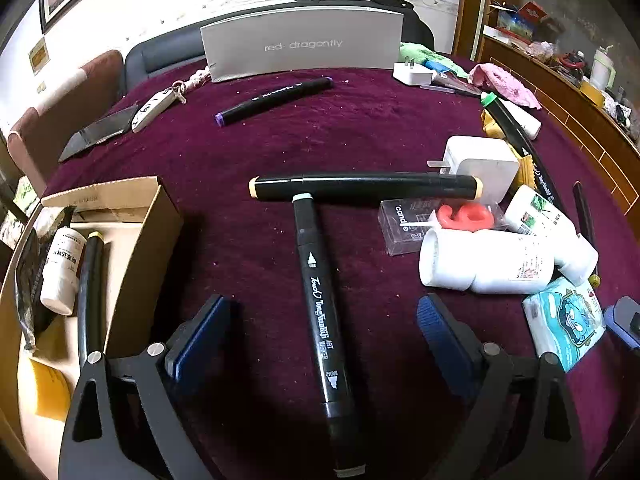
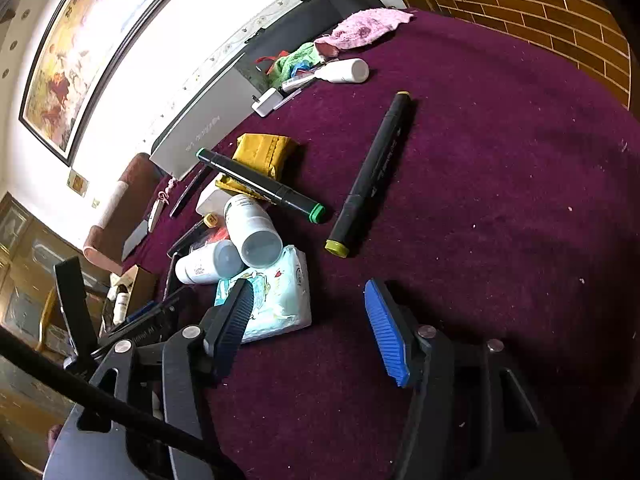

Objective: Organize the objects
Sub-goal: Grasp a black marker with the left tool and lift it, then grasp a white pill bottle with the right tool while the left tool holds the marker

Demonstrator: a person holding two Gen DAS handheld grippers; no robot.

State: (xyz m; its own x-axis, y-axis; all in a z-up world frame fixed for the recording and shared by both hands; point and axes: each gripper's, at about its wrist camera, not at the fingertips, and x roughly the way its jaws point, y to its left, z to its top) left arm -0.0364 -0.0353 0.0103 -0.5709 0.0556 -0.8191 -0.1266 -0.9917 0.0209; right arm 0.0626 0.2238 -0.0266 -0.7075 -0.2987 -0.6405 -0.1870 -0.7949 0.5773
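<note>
Left gripper [image 1: 320, 344], jaws spread wide and holding nothing, straddles a black marker with pale-green caps [image 1: 320, 312] lying untouched on the maroon tablecloth [image 1: 248, 152]; its far tip meets a black marker with cream caps [image 1: 364, 186] lying crosswise. Right gripper [image 2: 308, 320], jaws parted and empty, hovers beside a pale-blue tissue pack [image 2: 280, 304]. An open brown cardboard box [image 1: 152, 236] at left holds a white bottle [image 1: 62, 272].

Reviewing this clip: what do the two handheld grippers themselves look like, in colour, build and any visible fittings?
Both are black plastic frames with triangular cut-outs and round silver pivot pins. The left gripper carries dark navy ribbed pads on its fingers. The right gripper has brighter blue ribbed pads. A black rod crosses the right wrist view's lower left. No sleeves or markings are legible.
</note>
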